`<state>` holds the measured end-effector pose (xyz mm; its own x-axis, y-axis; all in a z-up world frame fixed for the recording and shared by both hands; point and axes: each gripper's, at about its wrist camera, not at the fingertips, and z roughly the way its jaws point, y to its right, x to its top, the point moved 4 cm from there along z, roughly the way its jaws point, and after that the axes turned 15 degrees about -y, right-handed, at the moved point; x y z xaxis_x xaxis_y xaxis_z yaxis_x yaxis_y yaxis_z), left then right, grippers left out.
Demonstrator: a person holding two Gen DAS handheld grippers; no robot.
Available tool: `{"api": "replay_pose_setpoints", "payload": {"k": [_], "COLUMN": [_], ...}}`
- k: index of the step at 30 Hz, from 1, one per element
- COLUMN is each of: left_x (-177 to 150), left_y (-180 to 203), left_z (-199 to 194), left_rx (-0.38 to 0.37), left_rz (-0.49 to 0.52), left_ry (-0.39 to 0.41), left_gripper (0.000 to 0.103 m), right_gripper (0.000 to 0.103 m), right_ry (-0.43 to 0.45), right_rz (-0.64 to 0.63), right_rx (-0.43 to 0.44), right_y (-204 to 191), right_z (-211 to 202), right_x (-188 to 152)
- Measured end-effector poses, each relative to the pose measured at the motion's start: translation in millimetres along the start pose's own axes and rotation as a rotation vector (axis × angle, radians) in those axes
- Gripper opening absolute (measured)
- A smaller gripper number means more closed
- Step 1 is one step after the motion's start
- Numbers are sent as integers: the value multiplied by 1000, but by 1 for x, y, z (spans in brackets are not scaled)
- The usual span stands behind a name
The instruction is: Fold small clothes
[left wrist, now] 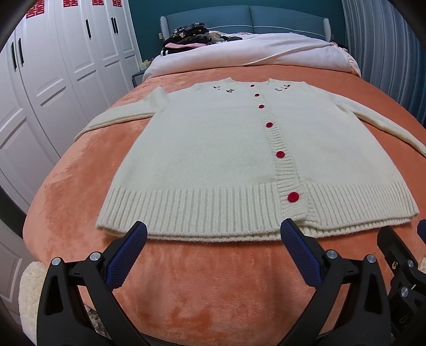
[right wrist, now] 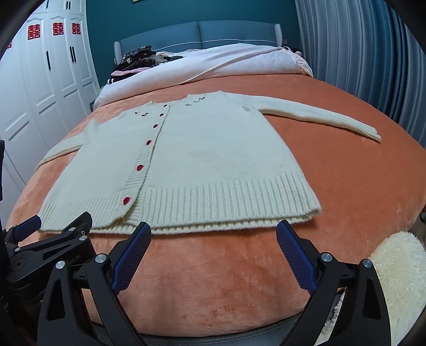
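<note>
Teal wall [left wrist: 191,10] at the far end, blue padded headboard [left wrist: 245,18] against it. White wardrobe doors [left wrist: 61,69] run down the left, pleated grey-blue curtains [right wrist: 354,50] on the right, orange bedspread [right wrist: 213,279] nearest.

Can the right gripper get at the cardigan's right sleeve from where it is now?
Probably yes. The right gripper is open at the cardigan hem, and the sleeve lies flat on the orange blanket with nothing between them.
</note>
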<state>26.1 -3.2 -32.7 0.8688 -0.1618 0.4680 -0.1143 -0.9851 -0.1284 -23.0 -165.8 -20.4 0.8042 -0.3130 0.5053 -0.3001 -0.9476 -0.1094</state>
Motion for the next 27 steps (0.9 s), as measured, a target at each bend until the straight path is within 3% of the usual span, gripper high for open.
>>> {"api": "replay_pose_setpoints", "payload": {"k": [27], "left_x": [-2], "left_y": [-1], "left_z": [-2], "left_rx": [10], "left_rz": [7], "left_ry": [3], "left_gripper": [98], "right_gripper": [93], "right_ry": [-4], "right_rz": [-5], "right_rx": [5], "right_y": [1], "right_z": [0], "right_x": [1]}}
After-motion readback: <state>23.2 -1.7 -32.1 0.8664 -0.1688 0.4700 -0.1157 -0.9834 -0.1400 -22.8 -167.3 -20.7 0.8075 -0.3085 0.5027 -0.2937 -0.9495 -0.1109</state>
